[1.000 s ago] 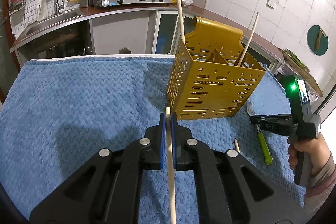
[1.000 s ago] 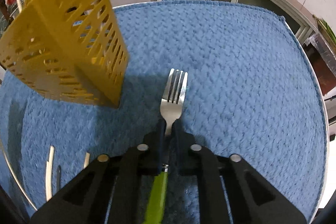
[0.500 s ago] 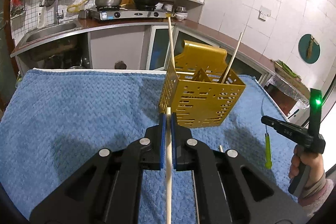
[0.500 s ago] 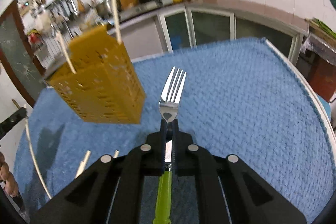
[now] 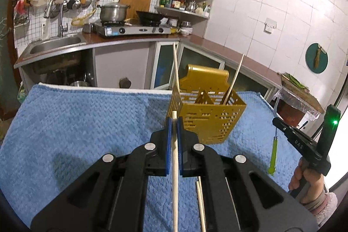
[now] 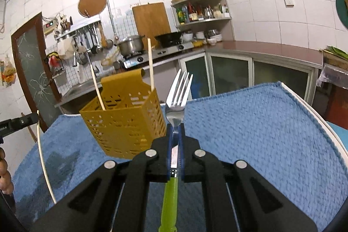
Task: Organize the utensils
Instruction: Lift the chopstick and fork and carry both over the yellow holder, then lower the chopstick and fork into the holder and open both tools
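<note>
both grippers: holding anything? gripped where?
Left hand-held gripper: chopstick, pinched near its upper end. Right hand-held gripper: fork, pinched at the metal neck above the green handle.

The held chopstick [image 5: 175, 177] runs off the bottom edge behind the left gripper [image 5: 173, 123]. Loose chopsticks [image 5: 200, 199] beside it lie mostly hidden under the gripper body. The fork [image 6: 177, 97] handle leaves the frame below the right gripper [image 6: 175, 129]. The basket [image 6: 124, 121] hides the lower ends of its two chopsticks.
</note>
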{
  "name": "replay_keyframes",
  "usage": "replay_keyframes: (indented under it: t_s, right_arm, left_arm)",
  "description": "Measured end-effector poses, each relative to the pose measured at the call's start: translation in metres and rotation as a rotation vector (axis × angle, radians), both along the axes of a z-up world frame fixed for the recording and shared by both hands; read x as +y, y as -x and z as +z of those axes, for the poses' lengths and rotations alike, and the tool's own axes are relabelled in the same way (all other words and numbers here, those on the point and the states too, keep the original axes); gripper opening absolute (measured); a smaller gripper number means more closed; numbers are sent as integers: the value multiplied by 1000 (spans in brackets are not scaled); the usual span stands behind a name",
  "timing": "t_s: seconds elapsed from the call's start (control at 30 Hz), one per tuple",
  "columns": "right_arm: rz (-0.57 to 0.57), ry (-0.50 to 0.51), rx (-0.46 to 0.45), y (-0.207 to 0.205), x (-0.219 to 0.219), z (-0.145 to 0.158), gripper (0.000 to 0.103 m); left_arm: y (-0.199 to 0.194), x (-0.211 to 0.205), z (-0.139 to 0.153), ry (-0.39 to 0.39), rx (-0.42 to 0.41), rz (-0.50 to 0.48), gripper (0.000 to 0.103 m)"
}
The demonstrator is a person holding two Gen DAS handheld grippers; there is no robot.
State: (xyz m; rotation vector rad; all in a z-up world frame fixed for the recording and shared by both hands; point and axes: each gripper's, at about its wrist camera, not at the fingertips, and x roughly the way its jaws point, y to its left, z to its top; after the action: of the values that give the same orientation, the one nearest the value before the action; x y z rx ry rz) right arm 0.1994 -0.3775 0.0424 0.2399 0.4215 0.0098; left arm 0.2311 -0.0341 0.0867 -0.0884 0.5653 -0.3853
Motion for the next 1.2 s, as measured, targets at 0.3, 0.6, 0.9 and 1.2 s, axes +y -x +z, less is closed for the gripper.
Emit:
replay_keyframes:
  t_s: [0.3, 0.6, 0.9, 1.2]
  right_arm:
    - [4, -16, -90, 0, -2, 0, 6]
    - [5, 7, -169, -6, 5, 14, 6]
    - [5, 30, -267, -28, 16, 39, 6]
    - [-8, 61, -339, -57, 30, 82, 6]
  left_arm:
    - [2, 0, 15, -2, -60, -9, 3]
    - [-6, -6, 39, 7, -116, -14, 3]
    - [-17, -15, 84, 27, -180, -15, 3]
    - [-29, -37, 151, 21, -275, -30, 3]
